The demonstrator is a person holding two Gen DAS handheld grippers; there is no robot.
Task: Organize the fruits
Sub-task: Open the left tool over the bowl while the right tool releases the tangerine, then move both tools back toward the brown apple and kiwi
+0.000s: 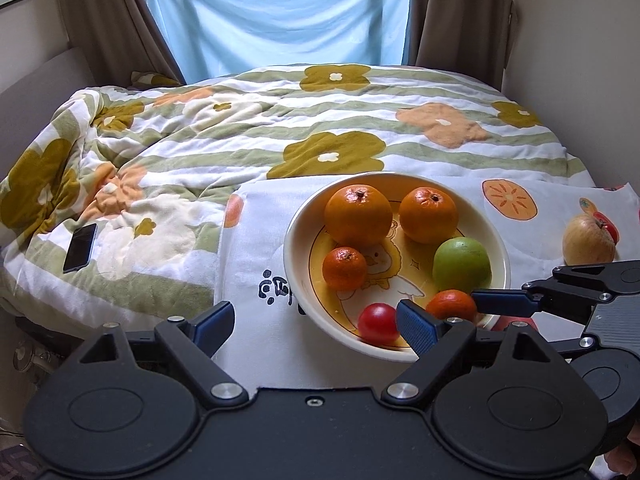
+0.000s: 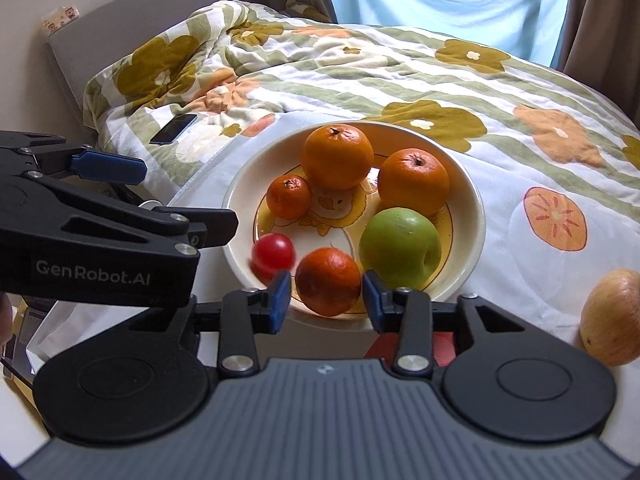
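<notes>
The left gripper (image 1: 316, 326), jaws spread wide and empty, is hovering beside the right gripper (image 2: 326, 300), whose jaws are flanking a small dark-orange mandarin (image 2: 328, 281) without pressing it. It is sitting at the near edge of the cream ceramic bowl (image 2: 472, 216) with a red tomato (image 2: 274, 253), a green apple (image 2: 400, 247) and oranges (image 2: 337, 157) farther back.

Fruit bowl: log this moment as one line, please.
bowl: six fruits in | apple: outside on cloth | right claw: open around small orange | left claw: open, empty

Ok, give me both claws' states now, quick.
Left claw: open, holding nothing.
Right claw: open, a mandarin between its fingers in the bowl, pads not pressing it.
</notes>
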